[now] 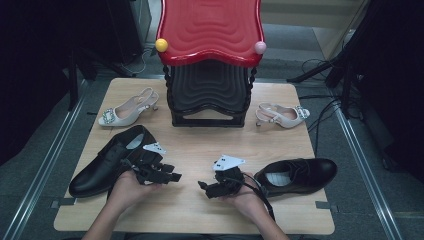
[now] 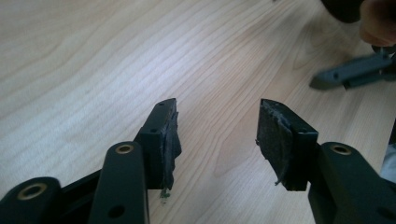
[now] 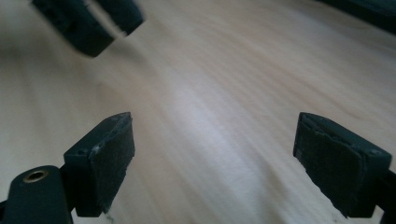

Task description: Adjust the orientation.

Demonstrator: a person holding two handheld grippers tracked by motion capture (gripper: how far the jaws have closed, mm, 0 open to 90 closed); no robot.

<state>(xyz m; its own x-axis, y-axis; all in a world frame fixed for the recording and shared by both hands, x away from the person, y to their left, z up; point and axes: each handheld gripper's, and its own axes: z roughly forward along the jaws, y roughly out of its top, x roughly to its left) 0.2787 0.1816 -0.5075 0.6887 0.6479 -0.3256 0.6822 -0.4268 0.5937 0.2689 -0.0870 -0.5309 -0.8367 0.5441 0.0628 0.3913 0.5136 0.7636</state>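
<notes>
Both tools gape empty: left gripper (image 1: 172, 176) beside the left black shoe (image 1: 107, 162), right gripper (image 1: 204, 187) with right black shoe (image 1: 296, 175) at three o'clock. Smooth leather may slip from the pads.

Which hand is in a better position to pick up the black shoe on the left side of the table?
The left. The left gripper hovers open right beside that black shoe, while the right gripper, also open, sits across the table near the other black shoe.
</notes>
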